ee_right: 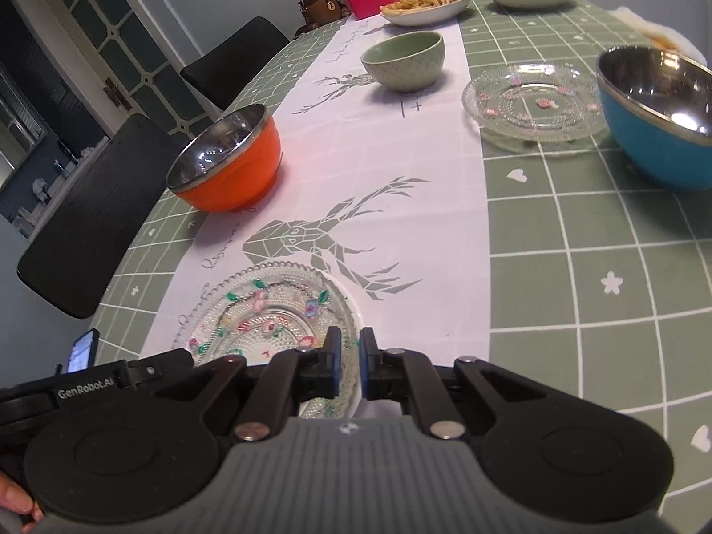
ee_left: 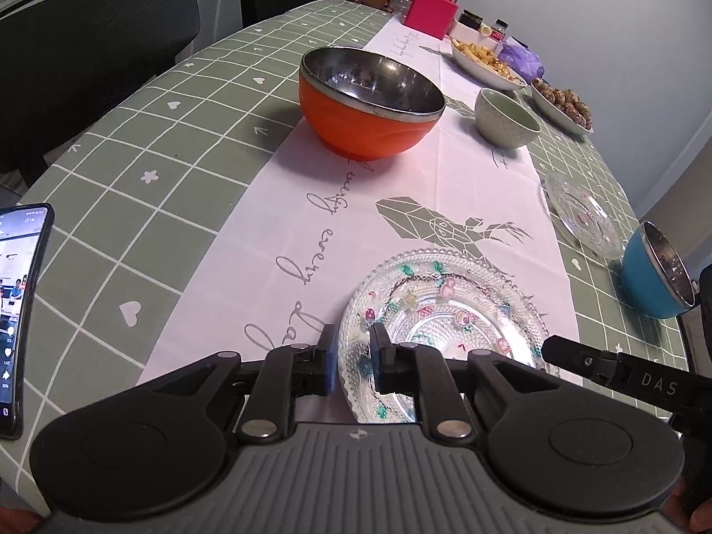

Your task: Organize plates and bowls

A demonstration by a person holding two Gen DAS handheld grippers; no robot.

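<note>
At table's near edge, both grippers are pinching glass plate (ee_left: pixel 445 325): L gripper (ee_left: pixel 351 358) left rim, R gripper (ee_right: pixel 350 362) right rim, jaws clamped.

Right gripper (ee_right: pixel 350 351) low over near table edge, jaws pinched on right rim of flowered glass plate (ee_right: pixel 271 311) lying on white runner (ee_right: pixel 400 204). Orange bowl (ee_right: pixel 227 164) beyond, left. Green bowl (ee_right: pixel 405 60) farther along runner. Second glass plate (ee_right: pixel 531 102) just beside blue bowl (ee_right: pixel 658 120), right.
</note>
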